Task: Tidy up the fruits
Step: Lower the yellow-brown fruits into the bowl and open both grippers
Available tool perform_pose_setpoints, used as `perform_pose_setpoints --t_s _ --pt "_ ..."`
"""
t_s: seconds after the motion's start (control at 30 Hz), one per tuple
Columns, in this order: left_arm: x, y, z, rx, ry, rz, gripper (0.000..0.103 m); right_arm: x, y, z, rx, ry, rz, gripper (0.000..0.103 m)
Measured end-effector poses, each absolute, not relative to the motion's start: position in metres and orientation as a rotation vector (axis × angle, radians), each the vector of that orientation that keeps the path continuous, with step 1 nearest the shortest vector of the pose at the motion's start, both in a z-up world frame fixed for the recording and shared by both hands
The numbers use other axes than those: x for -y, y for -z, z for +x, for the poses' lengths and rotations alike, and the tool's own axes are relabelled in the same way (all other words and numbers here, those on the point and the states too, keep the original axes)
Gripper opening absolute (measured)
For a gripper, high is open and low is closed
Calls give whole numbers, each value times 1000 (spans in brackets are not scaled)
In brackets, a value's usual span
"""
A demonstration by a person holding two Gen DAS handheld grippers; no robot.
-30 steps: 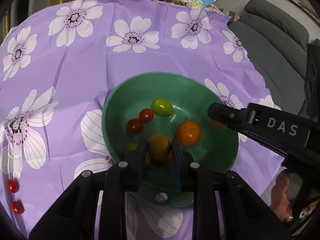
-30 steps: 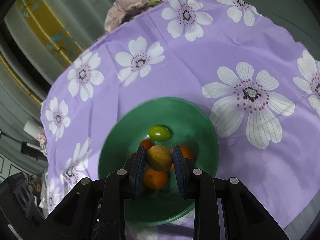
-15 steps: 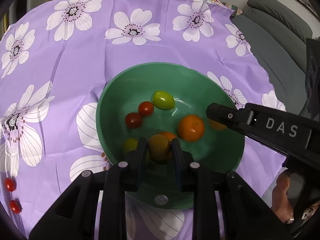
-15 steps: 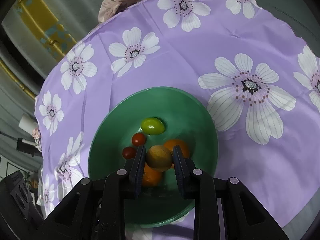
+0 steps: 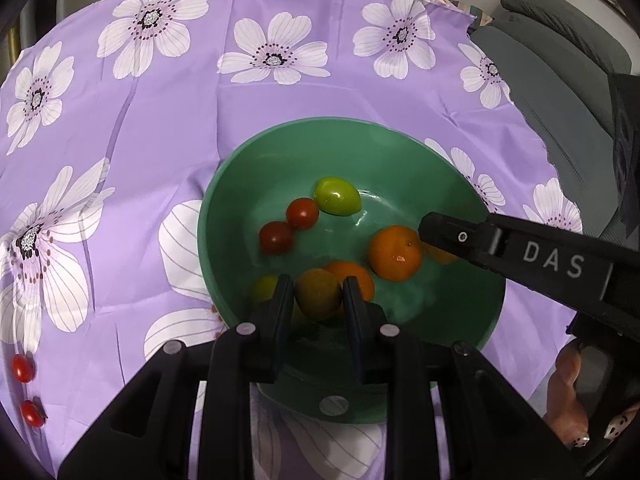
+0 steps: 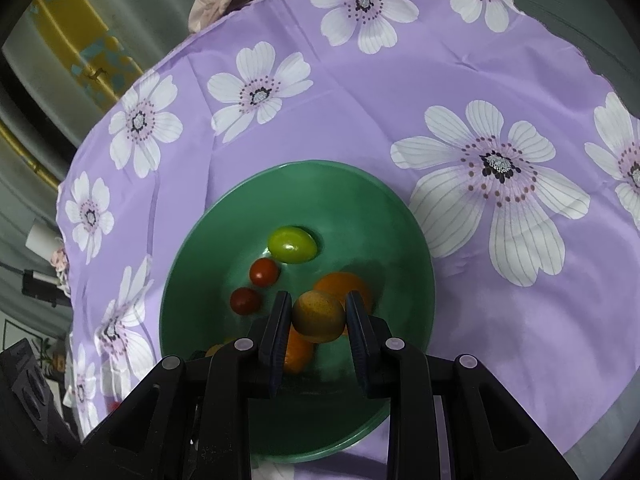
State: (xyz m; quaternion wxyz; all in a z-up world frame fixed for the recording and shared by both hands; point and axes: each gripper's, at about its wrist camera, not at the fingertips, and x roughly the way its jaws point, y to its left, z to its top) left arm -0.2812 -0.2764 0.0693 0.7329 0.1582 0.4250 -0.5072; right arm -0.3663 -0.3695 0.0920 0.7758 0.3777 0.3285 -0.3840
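I find the green bowl (image 6: 416, 240) sitting on the purple flowered cloth (image 5: 160, 128), already holding two oranges, a green fruit (image 5: 337, 196) and two red tomatoes. My right gripper (image 6: 318, 312) is clamped on a brownish-orange fruit (image 6: 318, 315) above the bowl. My left gripper (image 5: 318, 300) is likewise clamped on a similar fruit (image 5: 318, 294) over the near rim. Risk noted: both tools crowd one bowl and could collide. A high release could bounce fruit out. Two red tomatoes (image 5: 23, 368) lie near the cloth edge and could roll off.
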Motion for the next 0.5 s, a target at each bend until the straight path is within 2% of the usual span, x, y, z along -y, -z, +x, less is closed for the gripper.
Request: perform_pose_setpoints --t_s 0.5 --pt "275 -70 -279 -945 1133 310 27 372 -91 -367 -724 849 820 30"
